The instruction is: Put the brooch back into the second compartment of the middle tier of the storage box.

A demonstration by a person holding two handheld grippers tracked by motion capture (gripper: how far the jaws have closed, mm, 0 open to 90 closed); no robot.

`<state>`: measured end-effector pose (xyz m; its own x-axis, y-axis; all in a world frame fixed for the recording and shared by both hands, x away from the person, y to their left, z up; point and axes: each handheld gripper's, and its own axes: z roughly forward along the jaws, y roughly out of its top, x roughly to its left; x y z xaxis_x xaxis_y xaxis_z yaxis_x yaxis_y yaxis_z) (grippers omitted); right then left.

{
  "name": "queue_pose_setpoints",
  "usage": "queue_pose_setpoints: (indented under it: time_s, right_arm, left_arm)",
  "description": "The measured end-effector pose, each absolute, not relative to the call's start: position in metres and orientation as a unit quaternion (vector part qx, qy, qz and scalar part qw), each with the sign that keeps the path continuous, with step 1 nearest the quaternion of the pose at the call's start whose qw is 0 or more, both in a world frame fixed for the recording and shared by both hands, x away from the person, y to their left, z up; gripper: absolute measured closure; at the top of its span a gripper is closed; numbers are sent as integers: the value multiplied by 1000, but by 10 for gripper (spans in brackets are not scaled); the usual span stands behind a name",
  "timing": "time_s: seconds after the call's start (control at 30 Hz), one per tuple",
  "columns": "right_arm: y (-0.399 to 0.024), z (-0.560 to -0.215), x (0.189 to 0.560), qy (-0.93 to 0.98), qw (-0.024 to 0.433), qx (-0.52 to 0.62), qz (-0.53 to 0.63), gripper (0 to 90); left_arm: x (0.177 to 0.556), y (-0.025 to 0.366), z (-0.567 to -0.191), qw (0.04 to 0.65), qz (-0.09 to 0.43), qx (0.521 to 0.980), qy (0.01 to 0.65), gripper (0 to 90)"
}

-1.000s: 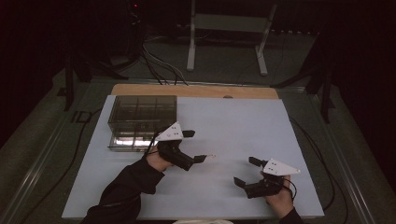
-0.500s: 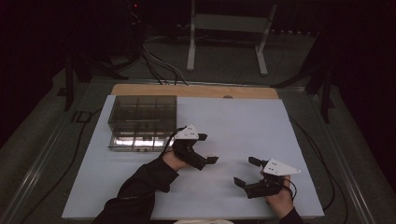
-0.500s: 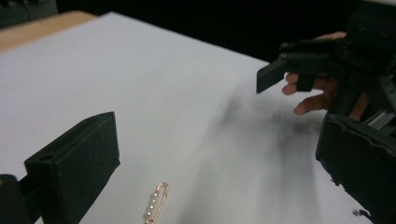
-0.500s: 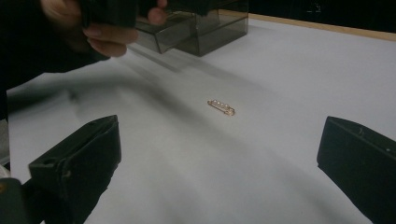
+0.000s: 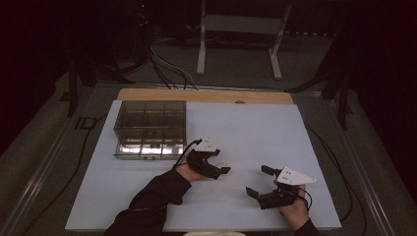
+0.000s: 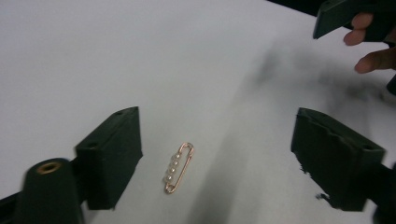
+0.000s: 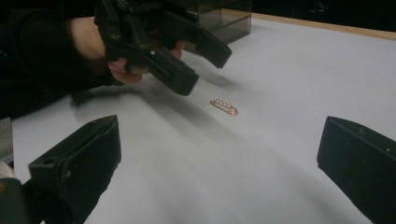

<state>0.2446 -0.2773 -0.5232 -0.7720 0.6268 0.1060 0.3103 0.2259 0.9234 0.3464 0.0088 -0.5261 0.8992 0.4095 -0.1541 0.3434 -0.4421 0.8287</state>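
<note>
White surface (image 5: 255, 128) spread wide under dim light, wooden edge showing along the far side. At far left on it, a smoky clear compartment box (image 5: 150, 129), divided into cells, contents too dark to tell. Down at near centre, dark sleeve (image 5: 142, 209) coming in from the near edge, hand wrapped around the left tool (image 5: 222, 168), angled low toward the surface and pointing right. Jaws standing apart, just been closing, nothing pinched yet. Between those jaws in the left gripper view, flat on the surface: a small gold pin with a row of pearls (image 6: 179, 168), lying closer to the left-hand jaw, touching neither. Same pin in the right gripper view (image 7: 224, 106), just beyond the left tool's tips (image 7: 198, 67), apart from them, with the tool's shadow falling beside it. In the high view the pin too small to make out under the left tool. Off to near right, the right tool (image 5: 258, 181), grey three-cornered plate on top, resting low near the surface edge, jaws spread wide, empty, aimed left toward the pin. Well apart from the left tool, bare white surface between them.
</note>
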Motion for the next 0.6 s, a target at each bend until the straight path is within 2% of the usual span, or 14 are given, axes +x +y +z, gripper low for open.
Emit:
queue_pose_setpoints:
  time_s: [0.2,0.4,0.6]
  right_arm:
    - [-277,-523,244,770,146,304,542,0]
    - [-277,-523,244,771,144,303,541,0]
    - [-276,-523,244,772,144,302,540,0]
  left_arm:
    - [350,5,-531,459,42,854,241,302]
    - [355,3,-538,437,43,864,248,458]
    - [358,1,-542,425,46,870,246,577]
